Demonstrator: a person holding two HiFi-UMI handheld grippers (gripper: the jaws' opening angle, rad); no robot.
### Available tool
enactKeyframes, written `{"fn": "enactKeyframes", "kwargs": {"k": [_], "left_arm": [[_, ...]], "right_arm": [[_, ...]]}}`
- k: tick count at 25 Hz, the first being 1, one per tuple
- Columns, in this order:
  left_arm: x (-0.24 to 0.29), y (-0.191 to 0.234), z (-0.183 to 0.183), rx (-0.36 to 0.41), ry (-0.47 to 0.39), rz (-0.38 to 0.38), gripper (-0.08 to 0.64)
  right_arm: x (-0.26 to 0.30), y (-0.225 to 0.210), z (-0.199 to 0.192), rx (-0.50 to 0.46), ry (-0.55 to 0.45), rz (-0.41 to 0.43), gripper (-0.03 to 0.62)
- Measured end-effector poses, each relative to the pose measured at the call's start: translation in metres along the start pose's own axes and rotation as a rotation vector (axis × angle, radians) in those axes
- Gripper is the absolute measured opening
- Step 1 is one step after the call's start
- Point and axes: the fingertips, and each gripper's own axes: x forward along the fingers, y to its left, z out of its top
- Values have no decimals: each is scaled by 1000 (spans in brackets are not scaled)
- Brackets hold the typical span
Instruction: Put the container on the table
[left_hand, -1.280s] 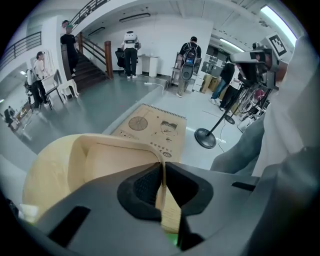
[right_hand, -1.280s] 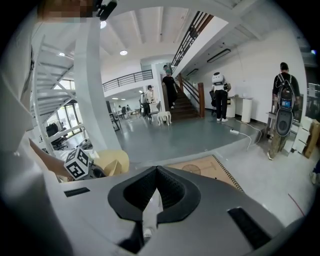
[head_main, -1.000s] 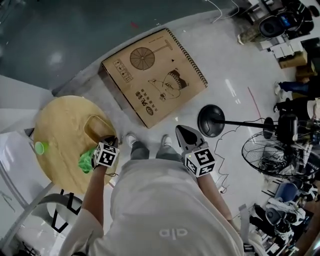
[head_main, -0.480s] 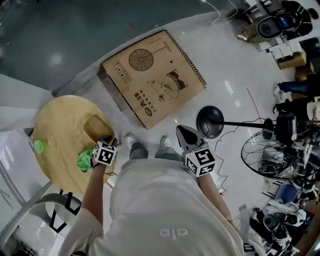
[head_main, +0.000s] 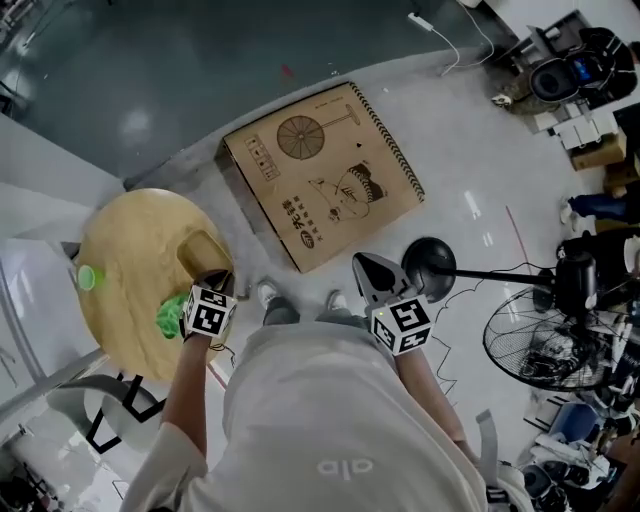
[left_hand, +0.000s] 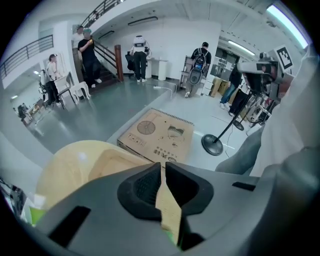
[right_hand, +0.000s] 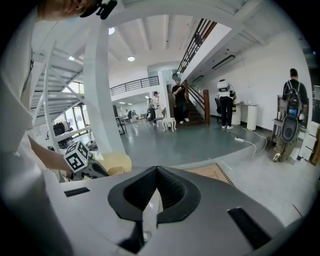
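1. The container (head_main: 203, 253) is an open-topped tan box over the round wooden counter (head_main: 120, 240), near the edge closest to the person. No view shows whether its base is resting on the wood or hanging just above it.
2. The left tool (head_main: 218, 284) is clamped on the container. Its own view shows a thin tan wall pinched between the closed jaws, at the rim on the person's side.
3. The right tool (head_main: 362, 265) hangs well apart over the floor. Its jaws are together and hold nothing.
4. The container looks light and thin-walled, probably stiff card or pressed fibre. A one-wall pinch should carry it, though the wall may flex or crease under a hard squeeze.
5. A hold near a corner, where two walls brace each other, would likely be firmer than one at mid-wall. Held by one side, the container will tend to tip away from the jaws.
6. A green wad (head_main: 170, 318) lies just beside the left tool, and a green cap (head_main: 87, 278) sits near the counter's far edge. The base should come down flat, away from both.
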Motion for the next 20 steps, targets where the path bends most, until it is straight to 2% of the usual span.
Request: {"fn": "enactKeyframes", "kwargs": {"k": [5, 12, 20], "left_arm": [[-43, 2, 58, -13, -214, 99, 17], [-97, -39, 138, -17, -433, 113, 15], [-151, -69, 201, -110, -682, 133, 15]], "right_arm": [[-1, -1, 19, -36, -36, 62, 26], [-11, -3, 62, -85, -113, 143, 26], [-33, -5, 109, -133, -201, 223, 25]]}}
